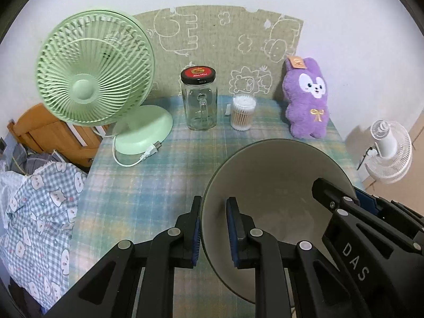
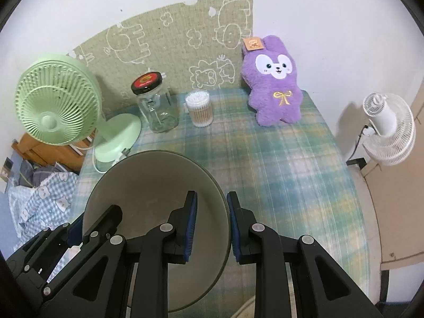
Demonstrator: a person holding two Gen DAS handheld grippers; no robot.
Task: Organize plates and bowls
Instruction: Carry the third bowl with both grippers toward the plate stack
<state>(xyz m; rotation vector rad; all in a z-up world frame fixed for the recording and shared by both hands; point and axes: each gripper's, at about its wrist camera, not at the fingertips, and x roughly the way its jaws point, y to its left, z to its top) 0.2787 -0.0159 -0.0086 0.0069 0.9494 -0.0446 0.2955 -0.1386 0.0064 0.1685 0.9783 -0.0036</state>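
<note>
A large grey bowl (image 1: 275, 182) with a dark rim is held up over the checked tablecloth between both grippers. My left gripper (image 1: 213, 228) is shut on the bowl's left rim, one blue pad inside the wall and one outside. My right gripper (image 2: 212, 225) is shut on the bowl's (image 2: 148, 182) right rim in the same way. The right gripper (image 1: 344, 212) also shows across the bowl in the left wrist view, and the left gripper (image 2: 76, 230) shows at the lower left of the right wrist view. The inside of the bowl holds nothing.
At the back of the table (image 1: 148, 185) stand a green fan (image 1: 92, 69) with its loose cord (image 1: 140, 156), a glass jar (image 1: 200, 100) with a red-black lid, a tub of cotton swabs (image 1: 243, 112) and a purple plush rabbit (image 1: 307, 98). A white fan (image 2: 387, 127) stands off the right edge, clothes (image 1: 39, 217) off the left.
</note>
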